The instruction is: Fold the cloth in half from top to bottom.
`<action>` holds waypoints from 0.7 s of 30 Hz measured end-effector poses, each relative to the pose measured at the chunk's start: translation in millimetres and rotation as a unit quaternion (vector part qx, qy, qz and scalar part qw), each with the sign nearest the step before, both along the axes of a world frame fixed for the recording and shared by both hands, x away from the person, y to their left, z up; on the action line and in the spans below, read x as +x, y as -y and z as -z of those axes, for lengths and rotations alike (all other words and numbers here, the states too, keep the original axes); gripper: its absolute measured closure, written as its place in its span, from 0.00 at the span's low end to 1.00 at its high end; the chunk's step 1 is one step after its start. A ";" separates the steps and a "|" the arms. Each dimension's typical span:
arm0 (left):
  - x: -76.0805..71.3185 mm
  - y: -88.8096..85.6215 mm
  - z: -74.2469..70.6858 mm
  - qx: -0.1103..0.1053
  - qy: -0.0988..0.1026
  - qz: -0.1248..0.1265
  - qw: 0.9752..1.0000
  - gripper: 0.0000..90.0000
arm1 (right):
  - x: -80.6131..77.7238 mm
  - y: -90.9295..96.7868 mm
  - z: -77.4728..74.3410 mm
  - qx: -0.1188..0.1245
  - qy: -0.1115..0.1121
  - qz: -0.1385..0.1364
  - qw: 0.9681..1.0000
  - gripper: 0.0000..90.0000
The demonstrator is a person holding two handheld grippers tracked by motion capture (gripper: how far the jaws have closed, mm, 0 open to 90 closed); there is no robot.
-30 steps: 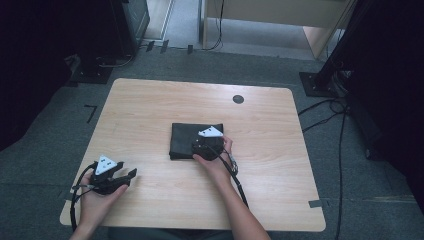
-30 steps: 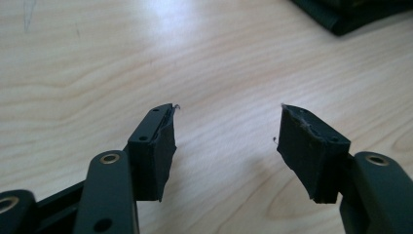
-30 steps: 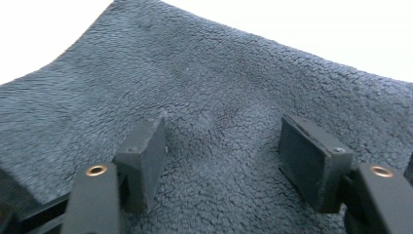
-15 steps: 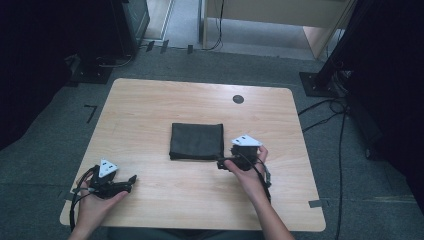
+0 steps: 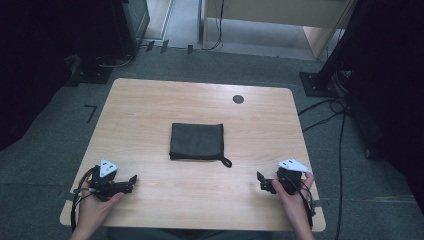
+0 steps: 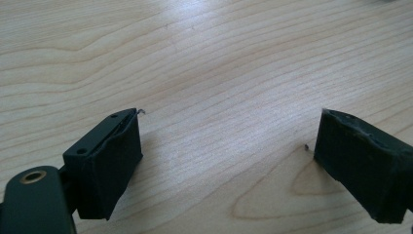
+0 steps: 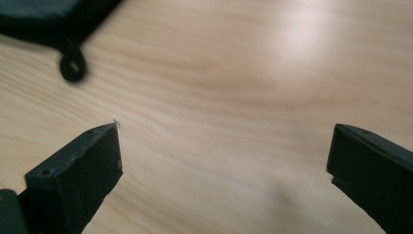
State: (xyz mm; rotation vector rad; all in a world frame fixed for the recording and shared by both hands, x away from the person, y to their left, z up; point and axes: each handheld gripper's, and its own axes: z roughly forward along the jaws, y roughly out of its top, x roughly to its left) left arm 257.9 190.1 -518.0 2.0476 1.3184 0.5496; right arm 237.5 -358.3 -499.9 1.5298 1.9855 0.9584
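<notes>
Lying mid-table, the folded dark cloth [image 5: 196,141] runs three-to-nine, hanging loop [image 5: 226,162] toward four; right gripper [image 5: 261,180], spread and empty, is nearer than equally spread left gripper [image 5: 132,181]

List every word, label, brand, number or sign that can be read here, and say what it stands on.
None: no readable text on the folded dark cloth with a hanging loop, the light wooden table, the left gripper or the right gripper.
</notes>
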 end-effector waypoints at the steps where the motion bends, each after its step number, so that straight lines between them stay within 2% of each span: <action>1: 0.0 0.0 0.0 0.000 0.000 0.000 1.000 0.11 | -3.9 6.8 4.1 -0.001 -0.005 0.005 1.000 0.00; 4: 0.0 0.0 0.0 0.000 0.000 0.000 1.000 0.11 | -15.7 21.5 14.9 -0.014 -0.021 0.014 1.000 0.00; 8: 0.0 -0.1 0.0 0.000 0.000 0.000 1.000 0.11 | -28.4 33.6 21.5 -0.018 -0.031 0.023 0.999 0.00; 12: 0.8 -0.6 -0.2 0.001 0.000 -0.002 1.000 0.11 | -30.8 40.6 24.7 -0.041 -0.025 0.034 0.998 0.00; 14: 1.4 -1.2 -0.1 0.001 0.000 -0.004 1.000 0.11 | -31.0 42.6 25.5 -0.038 -0.022 0.029 0.999 0.00; 17: 1.5 -1.2 -0.2 0.002 0.000 -0.005 1.000 0.11 | -30.1 44.9 26.5 -0.025 -0.029 0.027 0.999 0.00; 21: 1.5 -1.2 -0.1 0.002 0.000 -0.005 1.000 0.11 | -30.2 44.8 26.5 -0.025 -0.029 0.025 0.999 0.00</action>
